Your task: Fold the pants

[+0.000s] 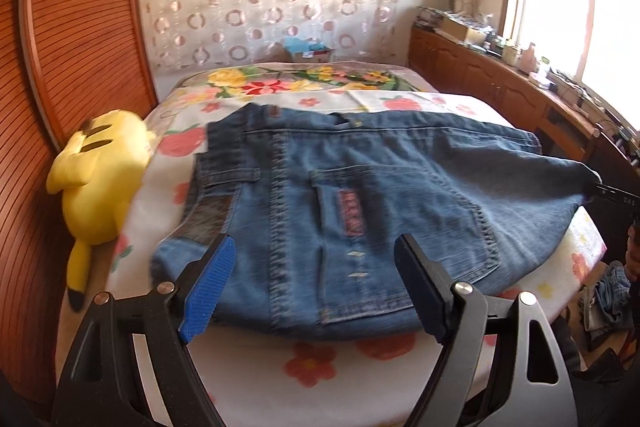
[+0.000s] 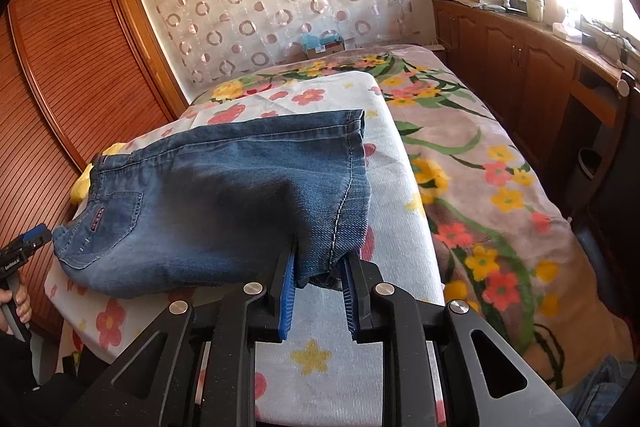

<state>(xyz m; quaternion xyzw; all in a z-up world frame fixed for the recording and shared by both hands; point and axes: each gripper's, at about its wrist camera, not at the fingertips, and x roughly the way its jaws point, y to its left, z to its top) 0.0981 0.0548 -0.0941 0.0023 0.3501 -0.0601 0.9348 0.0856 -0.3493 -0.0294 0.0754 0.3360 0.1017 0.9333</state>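
Observation:
Blue jeans [image 1: 340, 195] lie folded across a flowered white sheet [image 1: 320, 367] on the bed, back pocket up. My left gripper [image 1: 315, 243] stands open just over the waist end, one blue pad [image 1: 212, 291] near the waistband, nothing pinched. In the right wrist view the leg end of the jeans [image 2: 224, 195] is lifted off the sheet and bunched between the pads of my right gripper [image 2: 320, 267], which is shut on it. The left gripper [image 2: 32, 239] shows at the far left by the waist, held by a hand [image 2: 16, 303]. The right gripper's tip [image 1: 612, 193] meets the cloth's pulled corner.
A yellow plush toy [image 1: 100, 179] lies left of the jeans against the slatted wooden wardrobe [image 1: 60, 47]. A grey flowered blanket [image 2: 480, 167] covers the rest of the bed. Wooden cabinets [image 2: 520, 67] with clutter run under the window. More denim [image 1: 608, 291] lies low at the right.

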